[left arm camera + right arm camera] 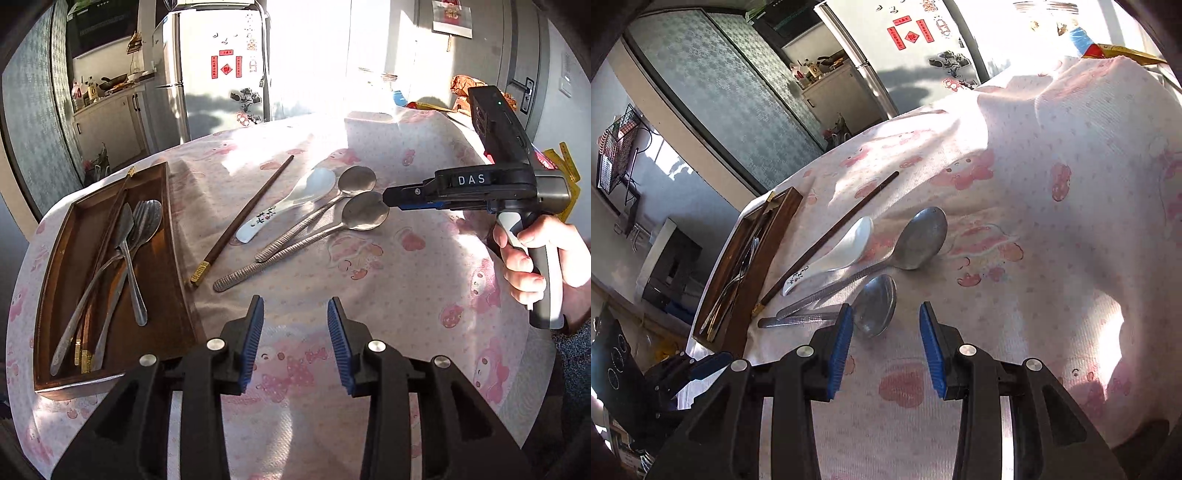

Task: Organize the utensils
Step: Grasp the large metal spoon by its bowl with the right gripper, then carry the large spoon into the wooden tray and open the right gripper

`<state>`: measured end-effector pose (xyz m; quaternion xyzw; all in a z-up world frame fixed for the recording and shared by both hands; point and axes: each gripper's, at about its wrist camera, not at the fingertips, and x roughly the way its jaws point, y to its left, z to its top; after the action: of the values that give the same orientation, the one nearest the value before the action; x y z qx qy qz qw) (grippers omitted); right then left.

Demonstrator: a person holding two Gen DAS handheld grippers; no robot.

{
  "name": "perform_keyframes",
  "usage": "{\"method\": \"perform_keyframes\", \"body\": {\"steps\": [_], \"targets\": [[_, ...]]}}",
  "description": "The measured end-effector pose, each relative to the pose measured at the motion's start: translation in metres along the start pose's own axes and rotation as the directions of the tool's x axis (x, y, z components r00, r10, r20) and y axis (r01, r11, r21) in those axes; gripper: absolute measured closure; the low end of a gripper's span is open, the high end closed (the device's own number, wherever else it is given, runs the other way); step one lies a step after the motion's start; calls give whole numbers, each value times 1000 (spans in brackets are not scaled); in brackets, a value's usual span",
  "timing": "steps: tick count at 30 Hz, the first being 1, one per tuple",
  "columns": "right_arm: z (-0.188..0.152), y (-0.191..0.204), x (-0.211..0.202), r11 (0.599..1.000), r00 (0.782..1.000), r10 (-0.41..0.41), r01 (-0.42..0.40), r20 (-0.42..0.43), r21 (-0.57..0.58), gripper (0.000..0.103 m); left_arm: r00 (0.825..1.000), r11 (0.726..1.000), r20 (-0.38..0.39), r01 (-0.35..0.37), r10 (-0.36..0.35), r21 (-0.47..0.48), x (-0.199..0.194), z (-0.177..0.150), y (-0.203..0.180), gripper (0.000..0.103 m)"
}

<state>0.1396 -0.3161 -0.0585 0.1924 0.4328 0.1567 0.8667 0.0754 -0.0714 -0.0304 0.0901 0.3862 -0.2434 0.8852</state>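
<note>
Near steel spoon [875, 306] lies flat on the pink cloth [1052, 258], bowl toward the right gripper [886, 334], textured handle running away to the left toward the wooden tray [173, 266]; its long axis goes roughly crosswise to the gripper's line of sight in the right wrist view. Bowl sits just ahead of and beside the right gripper's left finger, partly behind it, not between the pads. Right gripper's jaws stand partway open w/ nothing held. Second steel spoon [919, 240] lies just beyond, roughly parallel, handle crossing close to the first; white ceramic spoon [846, 251] next to that, then one dark chopstick [827, 240] nearer the tray, all still on the cloth. Tray already holds several metal pcs [136, 236] in its wide section & what look like chopsticks in the narrow one. In the left wrist view the right gripper [388, 201] comes in from the right, tips at the near spoon's bowl; touching or not, can't tell. Left gripper [295, 343] is also partway open & empty, hanging over bare cloth, well short of the handle ends. Judgement: right hand [532, 258] is nearer the bowl end, so it looks the likelier one to take this spoon, prob. needing to shift left so the pads straddle the neck or handle
</note>
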Motion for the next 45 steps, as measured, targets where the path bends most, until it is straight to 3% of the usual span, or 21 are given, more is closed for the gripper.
{"method": "perform_keyframes", "body": {"steps": [5, 10, 22, 34, 37, 38, 41, 45], "targets": [[-1, 3, 10, 1000, 1000, 21, -21, 3, 2, 70, 1000, 1000, -9, -9, 9, 15, 4, 3, -3, 59], [2, 4, 18, 1000, 1000, 12, -12, -15, -13, 96, 998, 998, -38, -40, 41, 45, 16, 2, -5, 57], [-1, -32, -38, 983, 983, 183, -183, 0, 27, 102, 999, 992, -25, -37, 41, 123, 38, 17, -23, 56], [11, -14, -73, 971, 971, 236, -235, 22, -46, 101, 1000, 985, -24, 1, 4, 173, 53, 31, -43, 56], [14, -4, -74, 967, 970, 244, -242, 8, -77, 102, 1000, 982, -13, -19, 22, 186, 51, 33, -37, 65], [15, 1, -75, 966, 970, 245, -244, 3, -86, 102, 1000, 984, -15, -17, 20, 180, 50, 34, -33, 75], [22, 15, -74, 963, 968, 249, -248, 2, -109, 102, 1000, 984, -10, -8, 10, 176, 42, 33, -25, 79], [33, 35, -64, 957, 965, 260, -258, 1, -130, 102, 998, 984, 29, -59, 55, 168, 26, 30, -15, 82]]}}
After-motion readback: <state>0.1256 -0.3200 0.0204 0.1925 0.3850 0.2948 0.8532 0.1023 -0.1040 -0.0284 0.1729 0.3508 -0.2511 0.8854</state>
